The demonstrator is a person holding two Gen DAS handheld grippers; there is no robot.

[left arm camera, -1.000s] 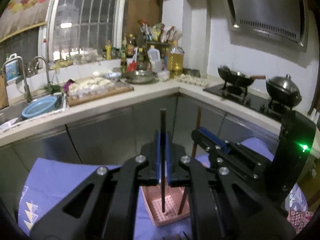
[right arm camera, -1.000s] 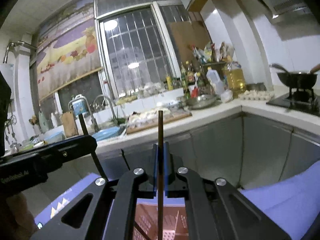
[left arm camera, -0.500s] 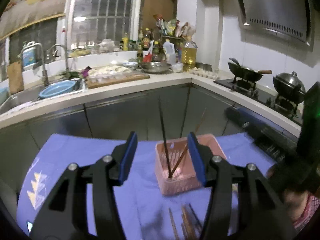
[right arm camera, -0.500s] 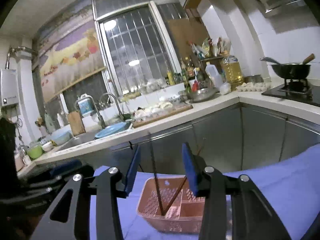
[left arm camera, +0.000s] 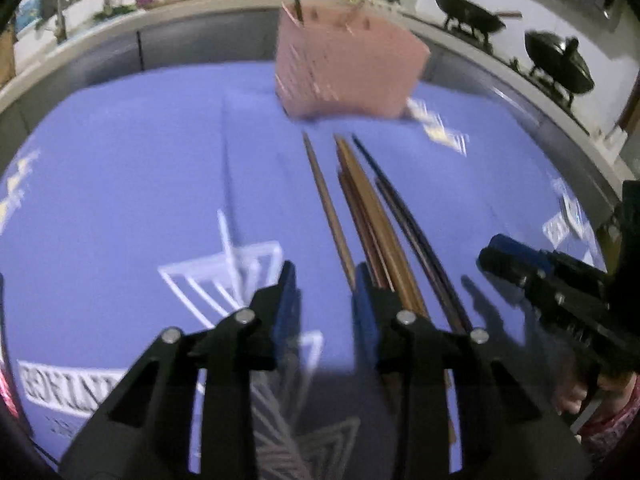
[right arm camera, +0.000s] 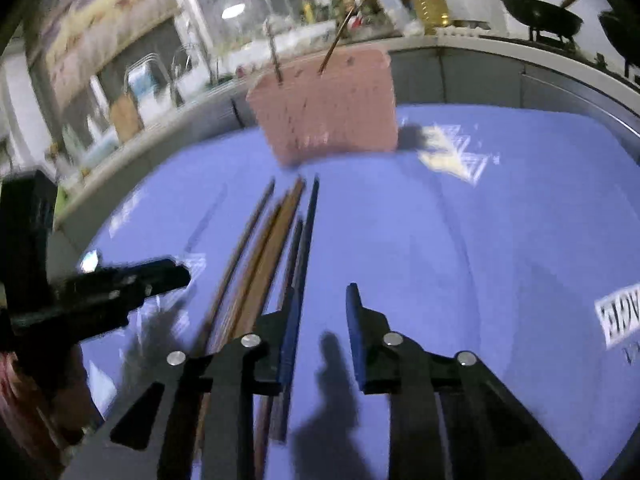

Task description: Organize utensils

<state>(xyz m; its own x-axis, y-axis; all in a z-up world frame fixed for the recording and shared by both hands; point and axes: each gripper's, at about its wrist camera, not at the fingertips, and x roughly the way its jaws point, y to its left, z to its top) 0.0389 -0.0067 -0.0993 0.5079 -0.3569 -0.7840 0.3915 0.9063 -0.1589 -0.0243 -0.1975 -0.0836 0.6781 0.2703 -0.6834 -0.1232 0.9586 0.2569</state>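
Brown & black chopsticks, pink basket

A basket stands on the cloth at twelve o'clock in both wrist views, two chopsticks upright in it. The loose chopsticks lie on the cloth in a row before the basket, running toward six o'clock. Behind the basket, the counter carries a wok at two o'clock.

Both black claws carry blue pads and silver screws.
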